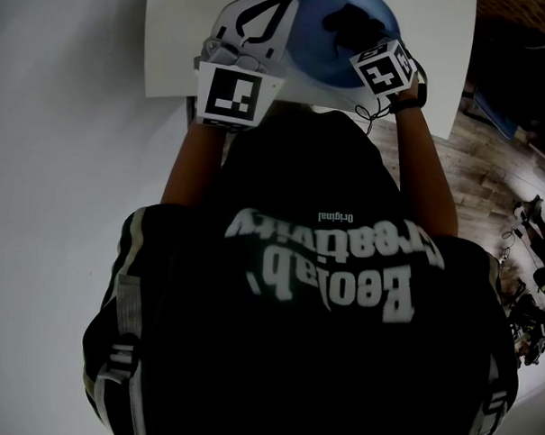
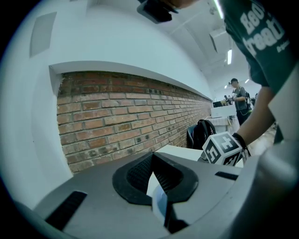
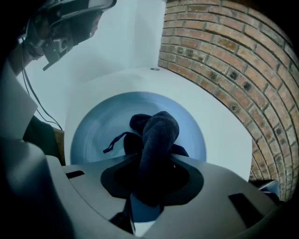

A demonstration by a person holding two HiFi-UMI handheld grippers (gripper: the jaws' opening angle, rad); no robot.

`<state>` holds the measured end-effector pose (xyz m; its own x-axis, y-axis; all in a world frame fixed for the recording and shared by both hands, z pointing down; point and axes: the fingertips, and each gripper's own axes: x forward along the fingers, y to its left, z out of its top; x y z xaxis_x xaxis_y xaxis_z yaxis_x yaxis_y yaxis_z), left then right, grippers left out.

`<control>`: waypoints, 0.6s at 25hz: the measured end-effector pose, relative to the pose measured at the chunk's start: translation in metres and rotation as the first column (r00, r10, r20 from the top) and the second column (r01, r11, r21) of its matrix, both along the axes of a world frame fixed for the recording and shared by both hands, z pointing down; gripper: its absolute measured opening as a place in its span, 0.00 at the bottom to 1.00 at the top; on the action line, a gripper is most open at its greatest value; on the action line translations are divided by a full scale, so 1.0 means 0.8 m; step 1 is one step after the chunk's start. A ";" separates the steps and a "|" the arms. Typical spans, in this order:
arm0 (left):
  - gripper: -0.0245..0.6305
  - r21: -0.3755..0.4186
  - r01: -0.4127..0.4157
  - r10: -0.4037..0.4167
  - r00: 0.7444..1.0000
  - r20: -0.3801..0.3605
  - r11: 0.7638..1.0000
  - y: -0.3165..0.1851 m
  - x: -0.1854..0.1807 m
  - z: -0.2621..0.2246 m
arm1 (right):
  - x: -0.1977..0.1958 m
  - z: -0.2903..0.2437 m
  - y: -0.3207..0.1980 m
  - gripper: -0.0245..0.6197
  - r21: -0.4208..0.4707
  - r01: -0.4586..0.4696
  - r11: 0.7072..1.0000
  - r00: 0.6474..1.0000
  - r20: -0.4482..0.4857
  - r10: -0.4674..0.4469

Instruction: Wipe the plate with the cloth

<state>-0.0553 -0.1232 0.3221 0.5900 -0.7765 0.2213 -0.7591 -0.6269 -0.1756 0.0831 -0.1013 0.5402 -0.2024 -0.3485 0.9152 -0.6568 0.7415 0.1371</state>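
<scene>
**Item: plate-wiping, in progress.**

**Task's things.** We list one blue plate (image 1: pixel 323 59) on the white worktop (image 1: pixel 172 36), close to its near edge. One dark cloth (image 1: pixel 351 24) lies bunched on the plate's inner surface, towards its right side.

**Progress.** We judge the wipe to be under way, since the cloth is gripped and touches the plate. The bare blue surface shows no soil that we can make out, so we cannot say how much has been covered. The part to the left of the cloth is open and probably remains to be passed over.

**Left gripper (image 1: pixel 280 5).** It sits at the plate's left rim. In its own view the jaws are drawn together on a thin pale-blue edge, which we take to be the plate's rim. It holds the plate steady.

**Right gripper (image 3: pixel 154 161).** It is at the plate's right side, angled down at the plate. Its jaws are closed on the cloth, which bulges out in front of them.

**Arms.** Both forearms reach forward from the torso, about level with each other, one to each side of the plate.

**Surroundings.** A brick wall (image 3: pixel 224 51) stands beyond the worktop.
</scene>
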 end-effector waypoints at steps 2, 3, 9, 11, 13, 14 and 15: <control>0.04 0.005 -0.002 0.002 1.000 -0.004 1.000 0.000 -0.004 0.002 | -0.002 0.001 -0.006 0.21 0.008 -0.005 1.000 1.000 -0.011 0.005; 0.04 0.011 -0.003 0.003 1.000 -0.007 1.000 0.000 -0.006 0.002 | -0.004 0.002 -0.007 0.22 0.012 -0.005 1.000 1.000 -0.018 0.005; 0.04 0.015 0.008 -0.008 1.000 0.000 1.000 -0.005 -0.017 -0.010 | -0.014 -0.002 -0.026 0.21 0.021 0.010 1.000 0.999 -0.031 -0.010; 0.04 0.013 0.007 -0.007 1.000 0.003 1.000 -0.007 -0.018 -0.010 | -0.017 -0.003 -0.031 0.21 0.028 0.016 0.999 0.999 -0.037 -0.015; 0.04 0.015 0.004 -0.004 1.000 0.000 1.000 -0.007 -0.016 -0.010 | -0.021 0.000 -0.033 0.21 0.035 0.033 0.999 0.998 -0.049 -0.031; 0.04 0.016 0.000 0.000 1.000 0.002 1.000 -0.006 -0.013 -0.009 | -0.022 0.000 -0.033 0.21 0.040 0.042 0.998 0.998 -0.053 -0.040; 0.04 0.016 -0.004 0.004 1.000 0.004 1.000 -0.005 -0.010 -0.008 | -0.023 0.000 -0.032 0.21 0.045 0.048 0.998 0.997 -0.055 -0.046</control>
<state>-0.0632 -0.1271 0.3156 0.5923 -0.7776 0.2112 -0.7557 -0.6270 -0.1892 0.0643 -0.1269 0.5403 -0.1708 -0.3815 0.9084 -0.6121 0.7636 0.2056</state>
